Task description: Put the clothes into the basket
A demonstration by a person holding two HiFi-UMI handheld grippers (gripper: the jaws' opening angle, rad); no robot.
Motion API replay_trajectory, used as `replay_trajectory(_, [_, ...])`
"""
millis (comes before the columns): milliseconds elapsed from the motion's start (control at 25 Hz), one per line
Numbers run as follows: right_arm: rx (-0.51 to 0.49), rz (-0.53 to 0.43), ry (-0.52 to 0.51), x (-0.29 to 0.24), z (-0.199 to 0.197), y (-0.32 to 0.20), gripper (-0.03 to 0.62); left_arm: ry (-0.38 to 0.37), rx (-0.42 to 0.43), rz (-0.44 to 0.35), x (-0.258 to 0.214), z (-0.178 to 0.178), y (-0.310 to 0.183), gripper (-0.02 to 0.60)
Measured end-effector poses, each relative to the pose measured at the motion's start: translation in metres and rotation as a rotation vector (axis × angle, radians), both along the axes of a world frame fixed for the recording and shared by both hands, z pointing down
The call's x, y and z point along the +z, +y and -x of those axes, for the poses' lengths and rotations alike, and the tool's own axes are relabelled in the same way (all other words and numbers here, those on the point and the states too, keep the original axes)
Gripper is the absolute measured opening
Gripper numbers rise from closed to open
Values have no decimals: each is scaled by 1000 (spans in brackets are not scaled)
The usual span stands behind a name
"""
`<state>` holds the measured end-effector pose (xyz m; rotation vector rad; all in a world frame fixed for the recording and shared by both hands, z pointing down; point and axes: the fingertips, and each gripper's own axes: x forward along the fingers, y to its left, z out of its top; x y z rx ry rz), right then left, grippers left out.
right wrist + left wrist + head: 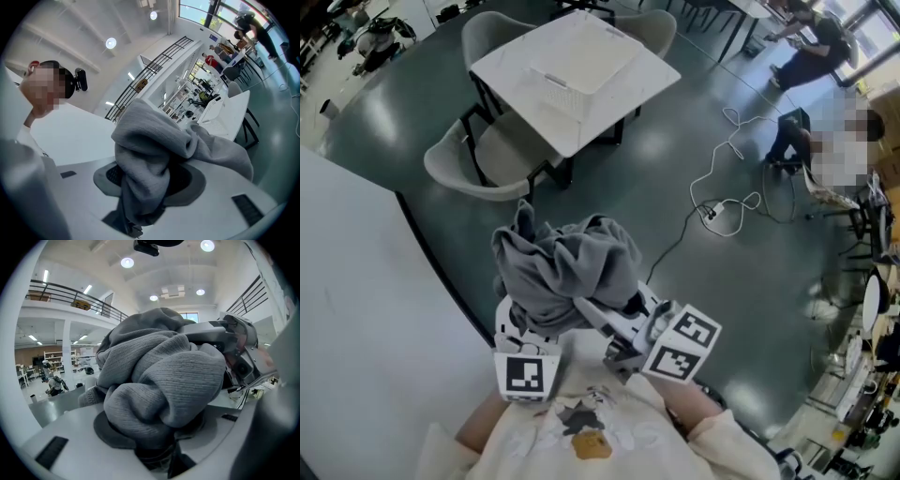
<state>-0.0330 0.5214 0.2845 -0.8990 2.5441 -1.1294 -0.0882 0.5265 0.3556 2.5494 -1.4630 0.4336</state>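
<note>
Across the dark floor (741,309) a white table (511,61) carries the basket (555,91); our left gripper (157,441) and right gripper (140,201) both have their jaws clamped on the bunched grey sweater (567,267), well apart from it; we should carry the sweater clear over the rim, then release together.

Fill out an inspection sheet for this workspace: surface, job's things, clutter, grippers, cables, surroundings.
Surface: white table ahead across the grey floor; another white surface at the person's left.
Job's things: grey sweater bunched up and held off any surface; white basket on the table, looks empty.
Clutter: nothing seen on the table besides the basket.
Grippers: left gripper and right gripper both clamped on the sweater.
Cables: white cable loose on the floor, right of the table.
Surroundings: chairs round the table; people at far right.
</note>
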Motion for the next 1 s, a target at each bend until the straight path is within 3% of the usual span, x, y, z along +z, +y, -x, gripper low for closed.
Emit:
replay_trajectory(560, [-28, 55, -6, 19, -10, -93, 187, -3, -27, 69, 18, -10, -87, 178])
replay_trajectory(1000, [-91, 36, -86, 11, -56, -194, 187, -83, -82, 72, 5, -52, -186, 178])
